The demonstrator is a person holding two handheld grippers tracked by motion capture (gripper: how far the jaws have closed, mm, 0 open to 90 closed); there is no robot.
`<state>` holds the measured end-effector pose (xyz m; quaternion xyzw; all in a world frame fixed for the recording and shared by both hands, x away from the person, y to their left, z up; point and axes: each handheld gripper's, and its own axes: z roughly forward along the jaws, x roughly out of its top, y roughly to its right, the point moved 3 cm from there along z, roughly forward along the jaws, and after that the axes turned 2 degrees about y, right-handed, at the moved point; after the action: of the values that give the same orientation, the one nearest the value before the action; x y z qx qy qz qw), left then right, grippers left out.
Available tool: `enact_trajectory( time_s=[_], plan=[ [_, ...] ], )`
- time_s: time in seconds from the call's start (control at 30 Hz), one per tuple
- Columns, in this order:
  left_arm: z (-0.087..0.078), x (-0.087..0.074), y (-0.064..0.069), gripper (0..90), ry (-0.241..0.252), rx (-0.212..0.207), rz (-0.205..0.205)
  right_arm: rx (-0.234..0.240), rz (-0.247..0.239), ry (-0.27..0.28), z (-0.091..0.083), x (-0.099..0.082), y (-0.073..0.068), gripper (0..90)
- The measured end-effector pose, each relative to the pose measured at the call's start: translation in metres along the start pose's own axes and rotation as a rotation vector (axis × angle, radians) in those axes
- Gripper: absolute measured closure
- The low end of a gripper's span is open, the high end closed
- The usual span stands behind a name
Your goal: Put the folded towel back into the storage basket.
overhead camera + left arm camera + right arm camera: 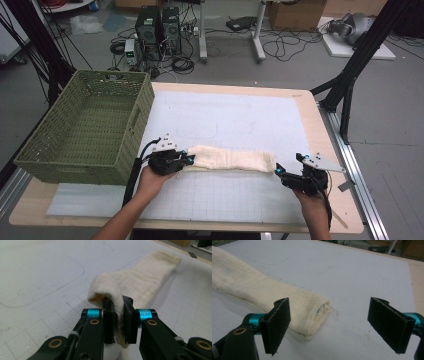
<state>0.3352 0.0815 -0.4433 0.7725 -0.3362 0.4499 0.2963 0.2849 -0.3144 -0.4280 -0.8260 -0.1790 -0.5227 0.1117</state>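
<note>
Both forearms are seen nearest in the high view, a cream sock (230, 160) stretched between them on the white mat (240, 120) beside a green basket (85, 130). Left gripper view: the sock's end is pinched by the left gripper (119, 315). Right gripper view: the right gripper (329, 322) is spread wide, just beside the sock's other end.

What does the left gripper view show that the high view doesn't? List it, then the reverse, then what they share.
Left gripper view alone: the jaws of the left hand-held gripper pressed shut on the folded end of the cream cloth, with a yellowish inner layer at the fold. High view alone: the green basket, the right hand-held gripper by the cloth's other end, both forearms, floor clutter. Shared: cloth, white mat, left hand-held gripper.
</note>
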Motion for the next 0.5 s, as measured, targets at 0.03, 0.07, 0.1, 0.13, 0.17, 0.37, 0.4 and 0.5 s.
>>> enact_trajectory(
  time_s=[0.03,0.07,0.1,0.13,0.17,0.37,0.4,0.5],
  plan=[
    [-0.003,0.001,0.001,80.5,0.03,-0.008,0.009,0.002,0.002,0.002,0.001,0.0,0.001,17.7],
    [-0.004,0.002,0.001,80.4,0.045,-0.015,0.005,0.002,0.009,0.003,0.001,0.0,0.001,17.7],
    [-0.005,0.002,0.002,80.3,0.054,-0.018,0.01,0.006,0.014,0.005,0.003,0.0,0.0,17.8],
    [-0.005,0.002,0.002,80.3,0.054,-0.018,0.01,0.006,0.014,0.005,0.003,0.0,0.0,17.8],
    [-0.006,0.001,0.003,80.3,0.062,-0.02,0.013,0.012,0.008,0.006,0.004,0.0,0.0,17.7],
    [-0.008,-0.007,0.002,80.2,0.06,-0.018,0.021,0.053,-0.037,-0.077,0.028,-0.005,-0.009,27.7],
    [-0.008,-0.008,0.003,80.2,0.067,-0.015,0.019,0.054,-0.038,-0.094,0.032,-0.007,-0.01,27.7],
    [-0.01,-0.009,0.004,79.9,0.073,-0.022,0.028,0.057,-0.039,-0.107,0.037,-0.007,-0.011,27.8]
  ],
)
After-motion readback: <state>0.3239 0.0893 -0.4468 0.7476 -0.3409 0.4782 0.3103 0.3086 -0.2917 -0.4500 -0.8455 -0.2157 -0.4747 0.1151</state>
